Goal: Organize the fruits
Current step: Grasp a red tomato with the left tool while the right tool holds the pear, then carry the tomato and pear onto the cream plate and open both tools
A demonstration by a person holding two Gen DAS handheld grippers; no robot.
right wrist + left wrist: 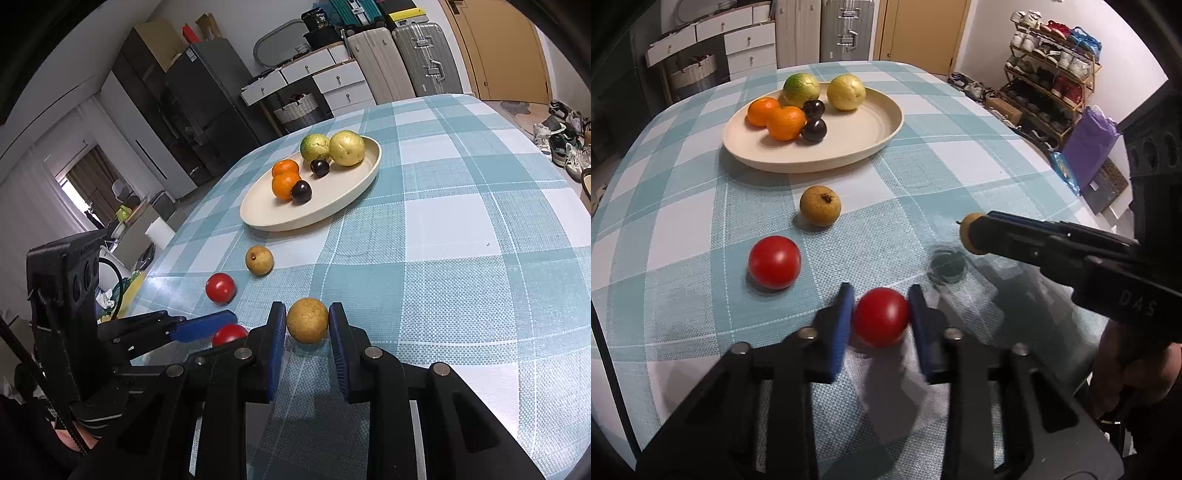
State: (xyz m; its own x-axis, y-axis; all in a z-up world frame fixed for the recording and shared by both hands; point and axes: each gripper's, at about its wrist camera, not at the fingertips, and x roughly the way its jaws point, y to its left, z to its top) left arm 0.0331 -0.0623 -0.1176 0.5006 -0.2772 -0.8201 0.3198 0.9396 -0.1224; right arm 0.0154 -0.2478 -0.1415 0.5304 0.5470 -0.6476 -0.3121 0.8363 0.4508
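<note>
My left gripper [881,293] is shut on a red tomato [881,317] that rests on the checked tablecloth, its blue pads [842,325] pressing both sides. The right gripper [307,309] is shut on a brown russet pear [307,320]; the left wrist view shows this held pear [973,232] lifted a little above the cloth at the right. A second red tomato [774,262] and a second brown pear [820,205] lie loose between the grippers and the cream oval plate [849,158]. The plate holds two oranges [785,122], two dark plums [814,129], a green citrus [800,88] and a yellow fruit [846,92].
The blue-and-white checked table [461,221] ends close on the left, beside the loose tomato [220,288]. A shoe rack [1052,85] and a purple bag [1089,144] stand beyond its right edge. Drawers [332,81] and suitcases [424,59] line the far wall.
</note>
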